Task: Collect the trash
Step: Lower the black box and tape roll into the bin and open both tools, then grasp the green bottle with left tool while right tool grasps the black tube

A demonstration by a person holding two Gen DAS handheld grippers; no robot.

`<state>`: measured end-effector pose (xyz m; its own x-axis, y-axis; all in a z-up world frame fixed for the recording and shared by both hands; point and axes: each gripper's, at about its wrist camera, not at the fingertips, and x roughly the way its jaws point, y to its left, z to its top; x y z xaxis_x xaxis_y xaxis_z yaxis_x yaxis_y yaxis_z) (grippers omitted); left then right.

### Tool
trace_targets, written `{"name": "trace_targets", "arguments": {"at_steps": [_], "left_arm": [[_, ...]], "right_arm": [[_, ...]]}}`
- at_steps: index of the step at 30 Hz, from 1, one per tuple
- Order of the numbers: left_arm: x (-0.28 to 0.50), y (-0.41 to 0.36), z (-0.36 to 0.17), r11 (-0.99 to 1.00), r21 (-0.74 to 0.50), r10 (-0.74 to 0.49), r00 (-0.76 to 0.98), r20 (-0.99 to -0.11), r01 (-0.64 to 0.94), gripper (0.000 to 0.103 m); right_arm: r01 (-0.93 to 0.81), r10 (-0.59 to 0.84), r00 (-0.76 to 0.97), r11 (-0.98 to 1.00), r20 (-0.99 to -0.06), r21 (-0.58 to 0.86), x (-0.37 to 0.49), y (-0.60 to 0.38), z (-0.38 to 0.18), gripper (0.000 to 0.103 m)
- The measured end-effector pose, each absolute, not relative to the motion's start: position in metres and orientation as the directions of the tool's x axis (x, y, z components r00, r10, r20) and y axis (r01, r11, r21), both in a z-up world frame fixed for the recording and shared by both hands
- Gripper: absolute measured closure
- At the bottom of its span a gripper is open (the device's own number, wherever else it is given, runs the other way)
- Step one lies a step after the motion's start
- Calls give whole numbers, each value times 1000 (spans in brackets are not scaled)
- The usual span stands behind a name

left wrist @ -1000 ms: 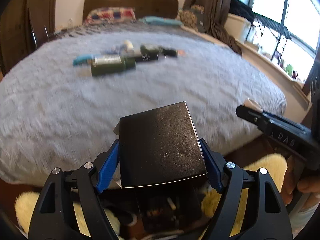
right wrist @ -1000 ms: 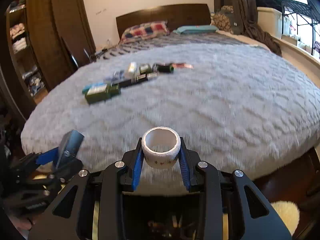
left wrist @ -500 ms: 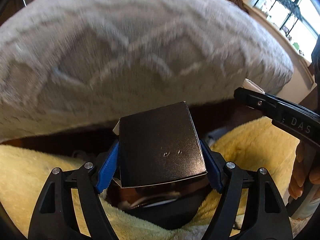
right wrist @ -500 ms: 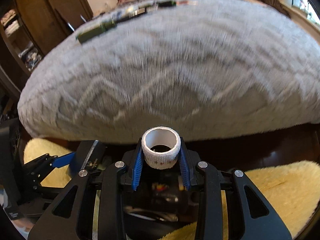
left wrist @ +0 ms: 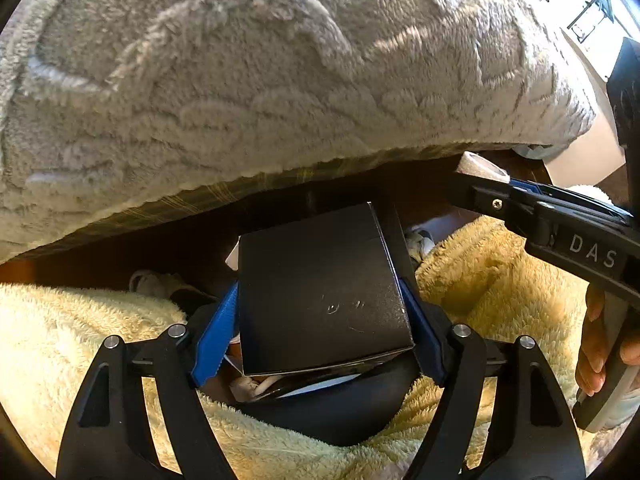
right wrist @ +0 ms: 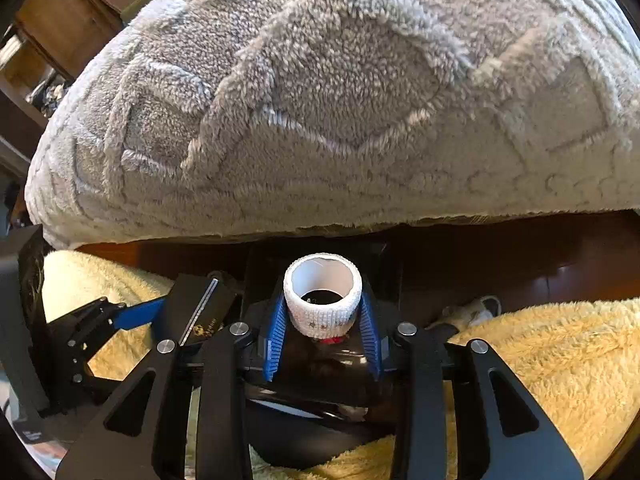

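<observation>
My left gripper [left wrist: 320,300] is shut on a black cardboard box [left wrist: 320,288] and holds it just above a black trash bin [left wrist: 332,412] that stands on the floor by the bed. The bin holds some white scraps. My right gripper [right wrist: 323,320] is shut on a white tape roll [right wrist: 322,304] and holds it over the same bin [right wrist: 312,432]. The right gripper with the roll also shows at the right of the left wrist view [left wrist: 480,168]. The left gripper with the box shows at the left of the right wrist view [right wrist: 196,312].
The bed's grey fluffy blanket [left wrist: 280,80] hangs over the edge right in front of both grippers. A yellow shaggy rug [right wrist: 540,360] surrounds the bin. Dark wooden floor [right wrist: 520,264] runs under the bed. A wardrobe [right wrist: 60,20] stands at the far left.
Both grippers have dropped from above the bed down to the floor in front of it, still holding the box and the tape roll. The bin has come into view beneath them.
</observation>
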<state>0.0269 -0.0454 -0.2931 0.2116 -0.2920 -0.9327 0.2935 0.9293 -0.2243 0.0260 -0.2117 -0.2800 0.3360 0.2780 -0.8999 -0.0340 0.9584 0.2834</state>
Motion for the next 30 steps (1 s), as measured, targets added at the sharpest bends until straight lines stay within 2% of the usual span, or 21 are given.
{"name": "trace_targets", "arguments": {"at_steps": [4,6,8,15,26,30], "left_arm": [[28,-48,-298,923,-238,-304,192,-933,302,30],[23,-50,-302,922,-239,-304,188,-934,304,29],[20,-52,-303,922,-241,-306,191,-933,302,27],[25,-41,-289,933,-222,-295,247,-923,284,20],[48,-8,-211,964,-142,-237,492,-838,223,20],[67,3,-179,978,-116,-197,574,-795,175,20]], "right_arm": [[-31,286,327,956,-901,292,27,-213,-284,68],[-27,288,329,955,-899,296,27,-217,-285,63],[-22,289,338,954,-896,299,27,-222,-282,52],[-5,276,394,954,-877,298,35,-240,-256,45],[-3,202,590,969,-782,248,49,-254,-179,38],[-7,182,648,972,-739,234,65,-258,-157,31]]}}
